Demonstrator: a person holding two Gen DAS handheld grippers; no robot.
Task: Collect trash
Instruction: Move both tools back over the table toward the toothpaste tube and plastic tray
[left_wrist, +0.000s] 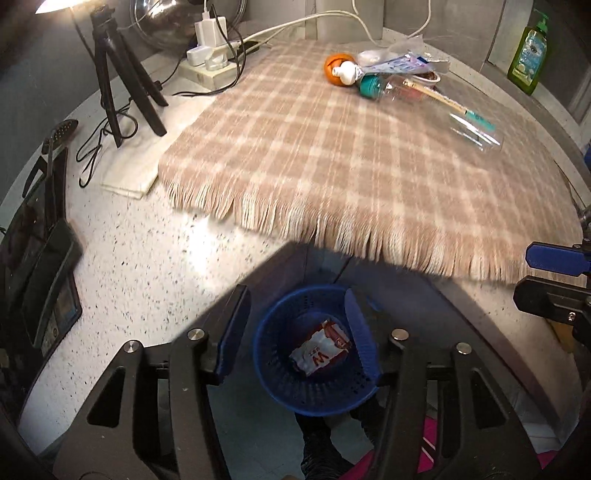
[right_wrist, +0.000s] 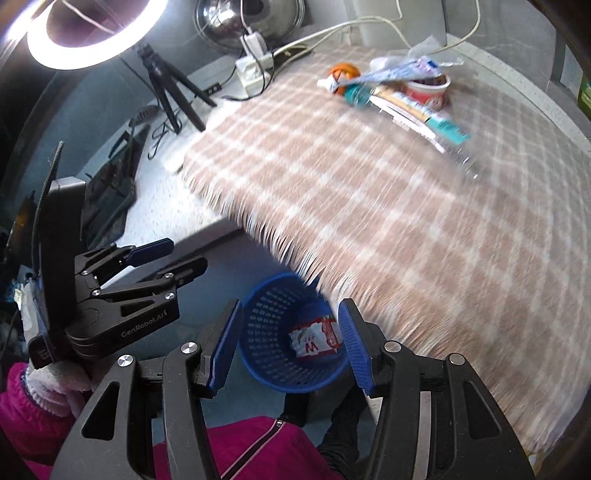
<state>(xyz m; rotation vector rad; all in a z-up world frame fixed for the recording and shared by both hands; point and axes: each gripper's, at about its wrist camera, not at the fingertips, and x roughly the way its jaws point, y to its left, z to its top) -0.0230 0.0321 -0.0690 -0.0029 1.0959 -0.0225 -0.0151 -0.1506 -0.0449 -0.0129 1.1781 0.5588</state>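
We hold our left gripper (left_wrist: 297, 336) and right gripper (right_wrist: 291, 347) partly open and empty above the blue basket (right_wrist: 258, 314) containing a wrapper (right_wrist: 314, 341).

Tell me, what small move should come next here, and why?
Probably reach a hand-held gripper toward the litter at the far side of the checked cloth. Both pairs of jaws stand open with nothing between them, one wrapper already lies in the blue basket, and the clear bottle still waits there.
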